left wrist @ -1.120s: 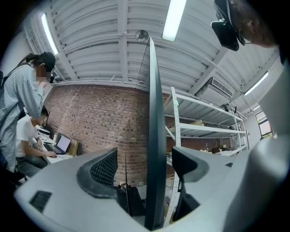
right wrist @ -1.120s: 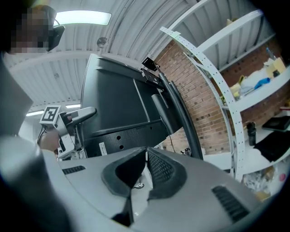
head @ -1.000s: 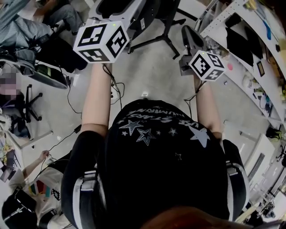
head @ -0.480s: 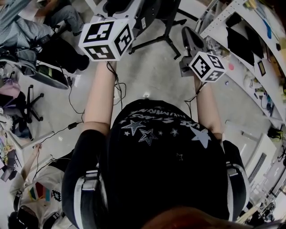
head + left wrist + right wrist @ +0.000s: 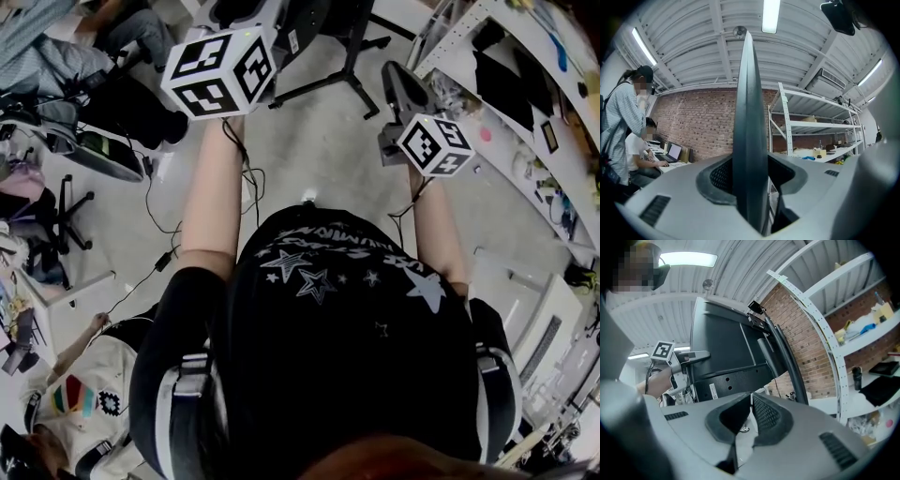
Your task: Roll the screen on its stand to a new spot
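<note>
The black screen point(image 5: 302, 17) stands on a dark stand with splayed legs point(image 5: 345, 81) at the top of the head view. My left gripper point(image 5: 236, 13) reaches up to the screen's left edge. In the left gripper view that thin dark edge point(image 5: 750, 140) runs upright between the pads, and the jaws are closing on it. My right gripper point(image 5: 397, 82) hovers to the right of the stand, shut with nothing between its pads point(image 5: 751, 403). The right gripper view shows the screen's back point(image 5: 725, 347) and the left gripper point(image 5: 690, 355) at its edge.
White metal shelving point(image 5: 525, 112) with boxes and small items runs along the right. To the left are people, a black office chair point(image 5: 58, 223) and cables point(image 5: 150, 217) across the grey floor. Another person point(image 5: 75, 405) crouches at lower left.
My left gripper has moved up and forward onto the screen's edge. The right gripper has barely shifted. The crouching person at lower left has moved.
</note>
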Tool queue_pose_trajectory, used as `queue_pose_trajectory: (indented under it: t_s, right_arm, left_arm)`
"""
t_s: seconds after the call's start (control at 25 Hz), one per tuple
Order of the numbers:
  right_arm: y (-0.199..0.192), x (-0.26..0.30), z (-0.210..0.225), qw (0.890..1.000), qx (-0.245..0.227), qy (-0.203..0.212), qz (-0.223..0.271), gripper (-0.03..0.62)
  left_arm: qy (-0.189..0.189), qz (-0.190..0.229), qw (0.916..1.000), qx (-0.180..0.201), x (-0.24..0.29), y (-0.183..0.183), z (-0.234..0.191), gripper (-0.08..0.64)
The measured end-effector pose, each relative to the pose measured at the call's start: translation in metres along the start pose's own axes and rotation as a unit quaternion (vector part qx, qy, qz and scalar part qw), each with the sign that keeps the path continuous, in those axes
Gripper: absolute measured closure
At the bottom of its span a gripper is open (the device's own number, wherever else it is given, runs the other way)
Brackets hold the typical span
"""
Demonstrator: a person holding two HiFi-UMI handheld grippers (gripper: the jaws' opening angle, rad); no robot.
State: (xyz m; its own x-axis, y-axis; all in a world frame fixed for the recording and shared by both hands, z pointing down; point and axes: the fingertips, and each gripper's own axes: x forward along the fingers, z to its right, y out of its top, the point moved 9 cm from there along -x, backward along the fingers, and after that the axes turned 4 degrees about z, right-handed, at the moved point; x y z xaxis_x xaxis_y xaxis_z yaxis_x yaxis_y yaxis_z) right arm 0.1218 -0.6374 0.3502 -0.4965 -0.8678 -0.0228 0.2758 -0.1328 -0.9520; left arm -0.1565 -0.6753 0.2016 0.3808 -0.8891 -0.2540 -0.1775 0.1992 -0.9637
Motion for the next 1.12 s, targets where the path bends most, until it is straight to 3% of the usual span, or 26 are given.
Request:
queue_pose_trajectory:
  t_s: [0.44,1.12]
  right_arm:
    - [-0.007,-0.015,-0.001,1.0,0.006,0.0,-0.015,0.584]
    - [-0.007,-0.125,-0.004,1.0,0.003,-0.024,-0.014,0.584]
  left_arm:
    - [0.021,0.01,0.9997,-0.005,-0.018,-0.003,0.001,0.344]
    - [0.015,0.027,0.9995,0.002,-0.082,0.007,0.073,0.344]
